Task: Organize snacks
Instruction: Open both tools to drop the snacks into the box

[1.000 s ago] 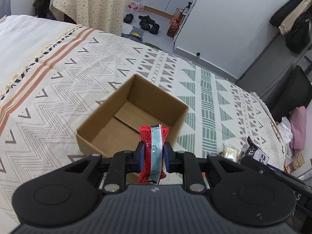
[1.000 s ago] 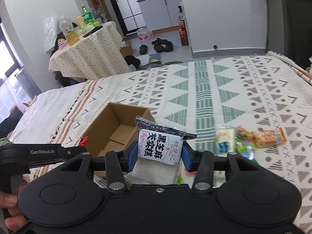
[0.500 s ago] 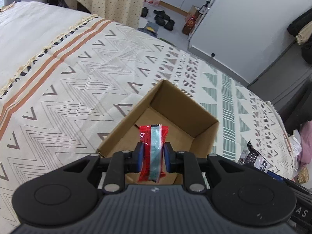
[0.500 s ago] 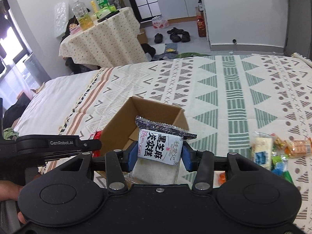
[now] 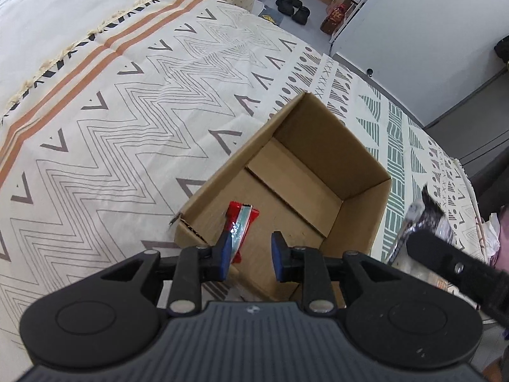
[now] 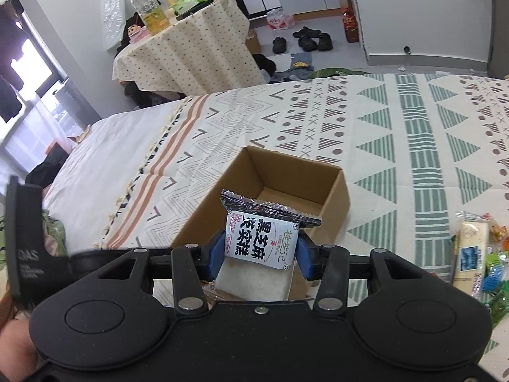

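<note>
An open brown cardboard box (image 5: 362, 222) sits on the patterned bedspread. My left gripper (image 5: 251, 251) hangs over its near corner, jaws opening. A red snack bar with a silver stripe (image 5: 240, 226) leans on the left pad, clear of the right pad, and tips down into the box. In the right wrist view my right gripper (image 6: 259, 256) is shut on a black-and-white snack packet (image 6: 270, 213), held just short of the box (image 6: 334, 203). That packet (image 5: 426, 219) also shows at the right edge of the left wrist view.
Several loose snack packets (image 6: 470, 248) lie on the bedspread to the right of the box. A cloth-covered table with bottles (image 6: 187, 47) stands beyond the bed. Shoes (image 6: 305, 39) lie on the floor. White bedding (image 5: 63, 9) borders the spread on the left.
The left gripper dropped over the box and its jaws spread, so the red bar is no longer pinched. The right gripper carried its packet closer to the box.
</note>
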